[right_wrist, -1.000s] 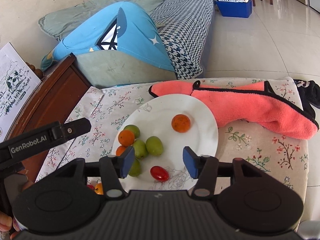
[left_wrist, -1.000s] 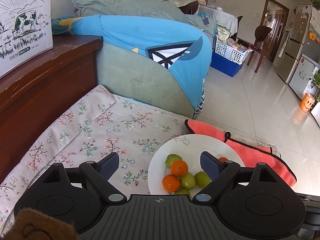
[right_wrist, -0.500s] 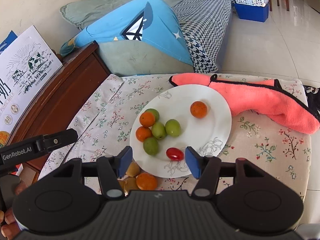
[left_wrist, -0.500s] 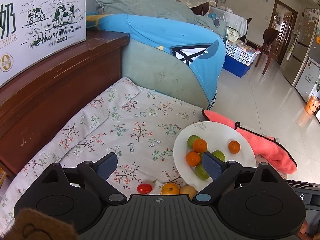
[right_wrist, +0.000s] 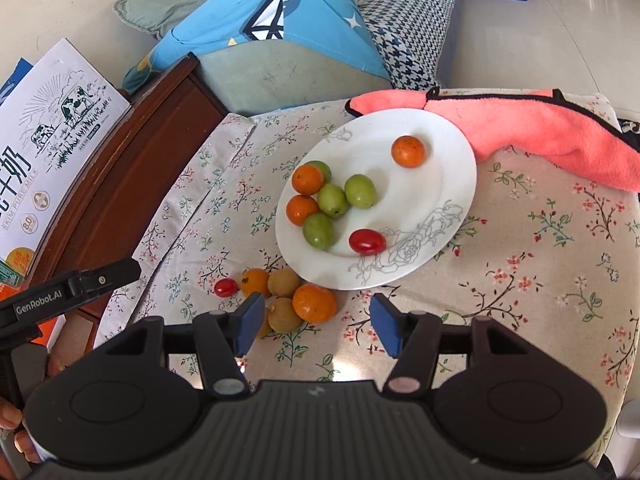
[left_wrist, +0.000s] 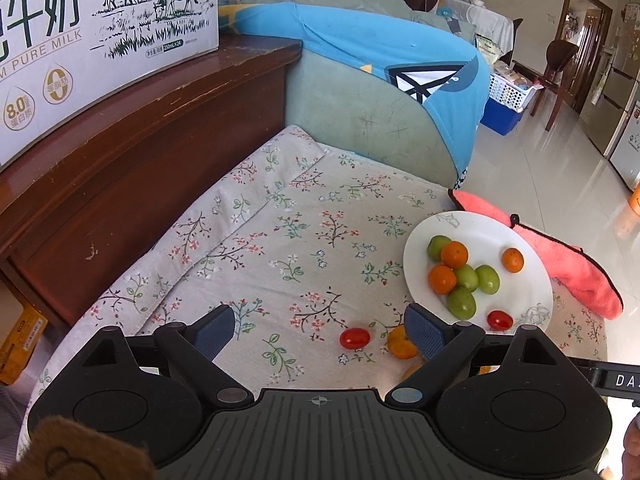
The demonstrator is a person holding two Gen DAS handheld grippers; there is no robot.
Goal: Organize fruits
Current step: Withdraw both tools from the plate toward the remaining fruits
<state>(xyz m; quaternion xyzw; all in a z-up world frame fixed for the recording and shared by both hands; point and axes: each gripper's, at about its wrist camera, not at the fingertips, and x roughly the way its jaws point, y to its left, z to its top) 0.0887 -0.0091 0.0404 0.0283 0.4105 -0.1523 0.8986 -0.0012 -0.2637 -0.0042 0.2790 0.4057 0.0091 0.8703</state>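
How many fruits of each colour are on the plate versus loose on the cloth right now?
On the white plate:
Orange: 3
Green: 4
Red tomato: 1

On the floral cloth:
Orange: 2
Brown: at least 2, one more partly hidden
Red tomato: 1

Total: at least 13

Plate [right_wrist: 448, 184] on tablecloth [right_wrist: 520, 280]; loose fruits [right_wrist: 288, 296] just beside plate.

Bright daylight, soft shadows, glare on floor [left_wrist: 560, 168]; sharp focus; fisheye bending at edges.
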